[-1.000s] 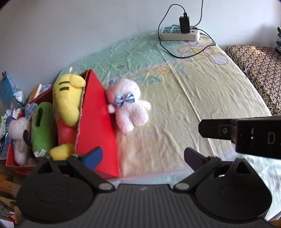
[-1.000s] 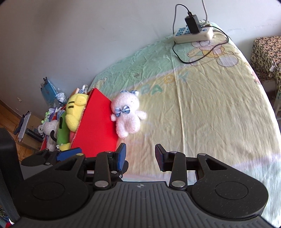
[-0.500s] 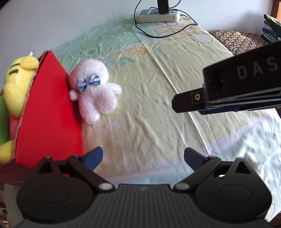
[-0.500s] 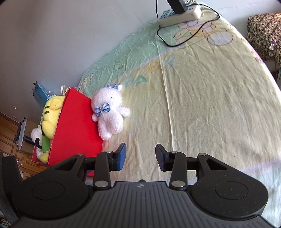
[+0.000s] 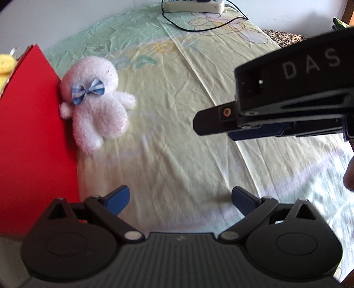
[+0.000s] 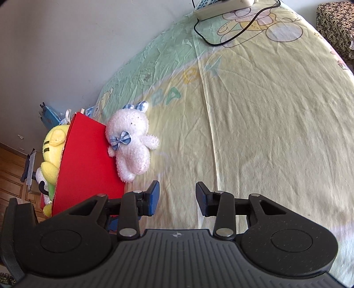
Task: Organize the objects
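Note:
A pink-white plush bunny with a blue checked bow [image 5: 97, 110] lies on the yellow bed sheet, leaning against the outside of a red box [image 5: 28, 133]. It also shows in the right wrist view [image 6: 131, 146] beside the red box [image 6: 88, 164], which holds a yellow plush [image 6: 53, 152] and other toys. My left gripper [image 5: 180, 198] is open and empty, near the box and short of the bunny. My right gripper [image 6: 177, 196] is open and empty, just below the bunny. Its body shows in the left wrist view [image 5: 287, 95] at the right.
A white power strip [image 5: 192, 4] with a black cable lies at the bed's far end near the grey wall. A patterned dark cushion [image 6: 336, 24] sits at the far right. Clutter and a wooden floor [image 6: 11, 172] lie left of the box.
Both grippers have moved forward and right, closer to the bunny. The box's inside has slid out of the left wrist view. The right gripper now looms larger in that view.

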The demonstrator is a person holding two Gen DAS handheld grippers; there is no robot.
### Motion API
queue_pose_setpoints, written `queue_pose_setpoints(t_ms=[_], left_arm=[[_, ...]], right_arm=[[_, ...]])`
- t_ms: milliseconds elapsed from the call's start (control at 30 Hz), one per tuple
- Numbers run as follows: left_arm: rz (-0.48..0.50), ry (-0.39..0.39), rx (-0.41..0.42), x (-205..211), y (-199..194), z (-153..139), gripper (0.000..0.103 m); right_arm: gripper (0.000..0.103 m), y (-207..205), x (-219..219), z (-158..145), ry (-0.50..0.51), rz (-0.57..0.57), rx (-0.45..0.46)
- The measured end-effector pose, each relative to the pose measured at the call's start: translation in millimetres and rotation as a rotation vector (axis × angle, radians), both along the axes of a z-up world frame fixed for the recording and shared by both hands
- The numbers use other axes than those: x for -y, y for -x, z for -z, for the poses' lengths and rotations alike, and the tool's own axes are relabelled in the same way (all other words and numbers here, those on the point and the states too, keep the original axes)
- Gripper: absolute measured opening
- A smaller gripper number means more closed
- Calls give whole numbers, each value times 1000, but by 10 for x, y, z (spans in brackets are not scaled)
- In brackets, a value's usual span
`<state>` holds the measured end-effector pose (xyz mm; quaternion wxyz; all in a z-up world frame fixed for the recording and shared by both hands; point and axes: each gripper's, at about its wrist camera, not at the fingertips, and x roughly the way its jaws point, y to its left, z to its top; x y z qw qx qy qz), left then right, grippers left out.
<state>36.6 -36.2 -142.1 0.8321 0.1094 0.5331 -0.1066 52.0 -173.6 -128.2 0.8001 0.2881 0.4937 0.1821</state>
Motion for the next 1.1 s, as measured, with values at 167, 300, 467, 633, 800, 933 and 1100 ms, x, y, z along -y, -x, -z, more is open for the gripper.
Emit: queue_pose_setpoints(t_ms=[167,300,467,633,800,933,1100], left_arm=[[20,16,14,-3,7,2,99],[19,36,19,-60,6,-3,99],[30,77,44,-134,29,-62,99],[45,85,65,-177,79,-80,99],[9,99,25,-286,4,-35,98],[-9,142,-1,-388,-20,-34,98],[3,132,-1,-382,6,-38,95]], right_arm=[[40,-133,-35,30,-22,-33,-7],[40,-255,-111,14,-33,-89,0],[40,-423,-242,32,-48,-146,-2],[40,-639,-443,117,-76,-209,-24],[41,-806,-638,147,-68,-249,-9],[41,-897,-732,201,-83,-263,-20],[37,-915,-833,259,-68,-270,-27]])
